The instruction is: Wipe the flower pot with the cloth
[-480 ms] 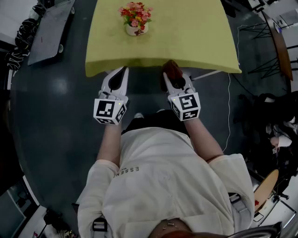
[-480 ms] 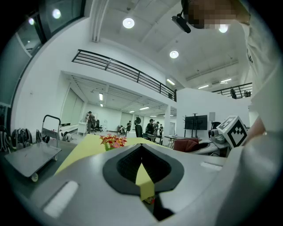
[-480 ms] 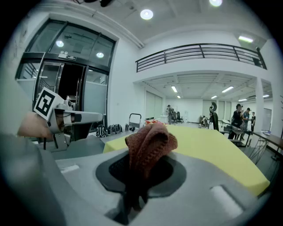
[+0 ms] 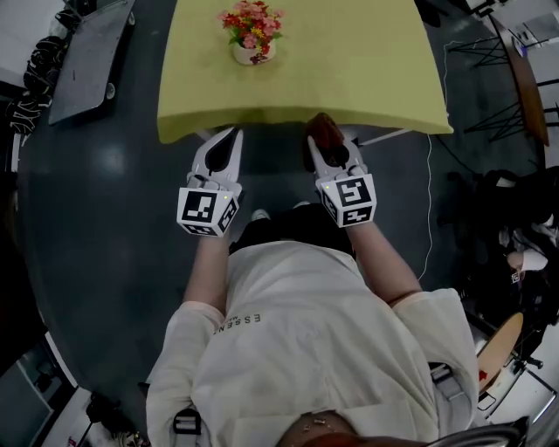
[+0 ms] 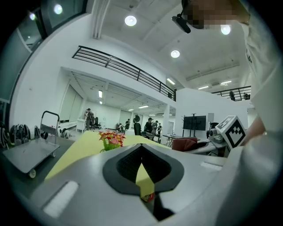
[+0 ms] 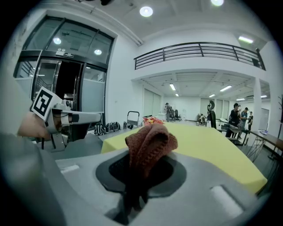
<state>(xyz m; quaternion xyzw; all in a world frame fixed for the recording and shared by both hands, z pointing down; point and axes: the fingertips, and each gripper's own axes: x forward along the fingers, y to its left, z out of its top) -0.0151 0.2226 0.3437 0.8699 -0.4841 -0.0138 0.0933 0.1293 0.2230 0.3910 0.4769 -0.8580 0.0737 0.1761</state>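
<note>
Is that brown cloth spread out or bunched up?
Bunched up: the cloth is wadded in folds, its lower end pinched in the right gripper.

There is one yellow tabletop (image 4: 367, 70), and on it one flower pot (image 4: 254, 52). There is one brown cloth (image 4: 325, 129). Two grippers show: one left hand-held gripper (image 4: 233, 131) and one right hand-held gripper (image 4: 330, 144). Each bears one marker cube (image 4: 207, 211), two in all. One flat cart (image 4: 87, 61) stands on the floor (image 4: 105, 218).

The flower pot (image 4: 253, 55) sits half hidden — flowers (image 4: 253, 22) overhang it.
</note>
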